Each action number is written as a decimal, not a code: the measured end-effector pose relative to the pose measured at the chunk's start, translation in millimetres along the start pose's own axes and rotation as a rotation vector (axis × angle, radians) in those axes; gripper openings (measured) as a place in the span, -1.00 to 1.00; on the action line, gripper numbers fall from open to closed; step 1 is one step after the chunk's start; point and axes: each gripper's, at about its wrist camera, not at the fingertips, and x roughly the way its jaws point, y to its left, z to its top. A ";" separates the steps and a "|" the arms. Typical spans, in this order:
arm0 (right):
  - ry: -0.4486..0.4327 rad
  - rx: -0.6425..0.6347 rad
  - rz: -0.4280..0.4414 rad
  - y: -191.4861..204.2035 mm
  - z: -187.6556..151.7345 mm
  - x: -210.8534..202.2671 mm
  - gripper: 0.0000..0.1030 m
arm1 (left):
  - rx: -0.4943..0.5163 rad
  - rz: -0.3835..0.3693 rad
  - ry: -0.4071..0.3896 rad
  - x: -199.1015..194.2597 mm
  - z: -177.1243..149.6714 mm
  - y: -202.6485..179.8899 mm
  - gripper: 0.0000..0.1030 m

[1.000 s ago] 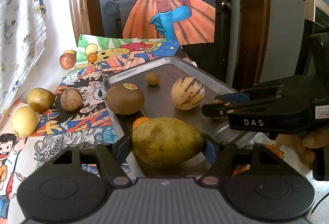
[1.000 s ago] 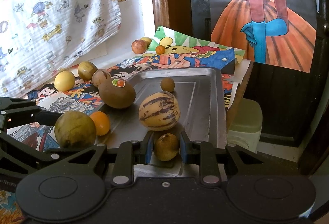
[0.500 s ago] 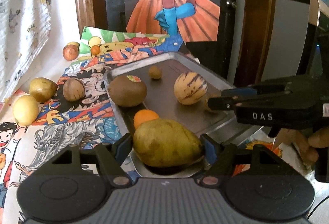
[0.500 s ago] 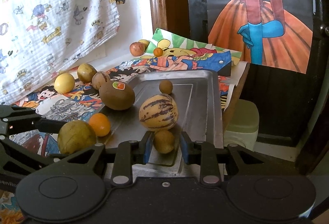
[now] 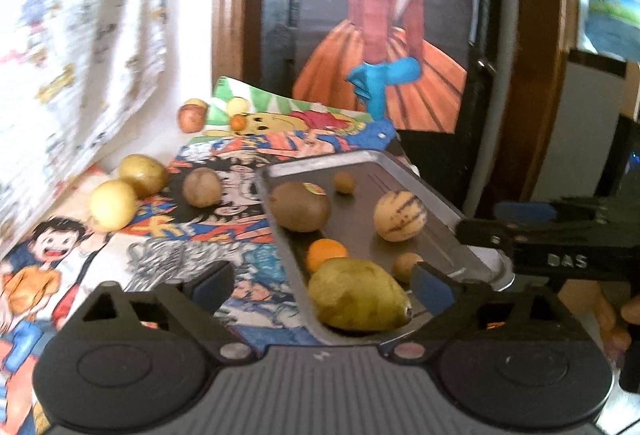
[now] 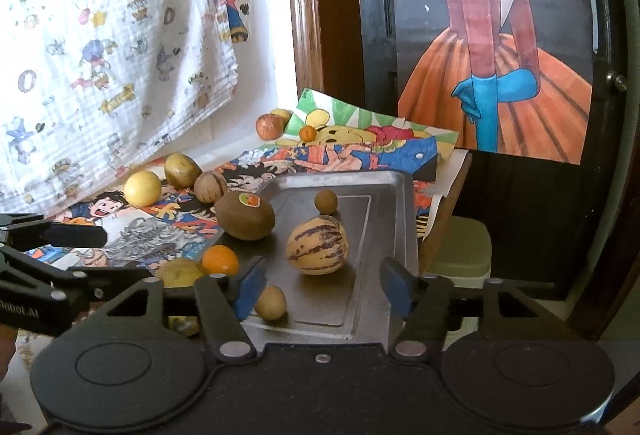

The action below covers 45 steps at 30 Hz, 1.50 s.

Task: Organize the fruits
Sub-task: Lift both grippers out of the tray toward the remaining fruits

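Note:
A metal tray (image 5: pixel 432 191) (image 6: pixel 396 219) holds a brown fruit with a sticker (image 5: pixel 300 211) (image 6: pixel 245 215), a striped melon (image 5: pixel 400 217) (image 6: pixel 318 245), an orange (image 5: pixel 326 251) (image 6: pixel 220 259), a small round brown fruit (image 5: pixel 344 182) (image 6: pixel 325 201), a yellow-green mango (image 5: pixel 358 295) (image 6: pixel 180 273) and a small tan fruit (image 5: pixel 406 266) (image 6: pixel 271 302). My left gripper (image 5: pixel 324 285) is open, the mango lying free on the tray's near corner between its fingers. My right gripper (image 6: pixel 320 285) is open, the tan fruit resting by its left finger.
Loose fruit lies on the comic-print cloth left of the tray: a pale yellow one (image 5: pixel 112 205) (image 6: pixel 142 188), a green-brown one (image 5: pixel 143 175) (image 6: pixel 183 170), a brown one (image 5: pixel 202 187) (image 6: pixel 210 187). An apple (image 6: pixel 269 126) and small orange (image 6: pixel 308 133) sit at the back. The table edge drops off right of the tray.
Both grippers have opened. The mango and the small tan fruit now rest on the tray. The left gripper has drawn back and swung left, its view blurred.

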 end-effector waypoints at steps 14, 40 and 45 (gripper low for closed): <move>-0.038 0.008 0.031 32.5 -7.0 -86.1 0.97 | -0.276 0.130 -0.018 -75.1 -22.9 48.1 0.99; 0.133 0.182 0.489 143.0 117.7 -84.1 0.99 | -0.309 0.348 -0.077 -153.4 1.9 125.4 0.99; 0.139 0.263 0.550 157.1 195.2 -52.2 0.99 | -0.301 0.386 -0.120 -159.0 36.4 140.7 0.99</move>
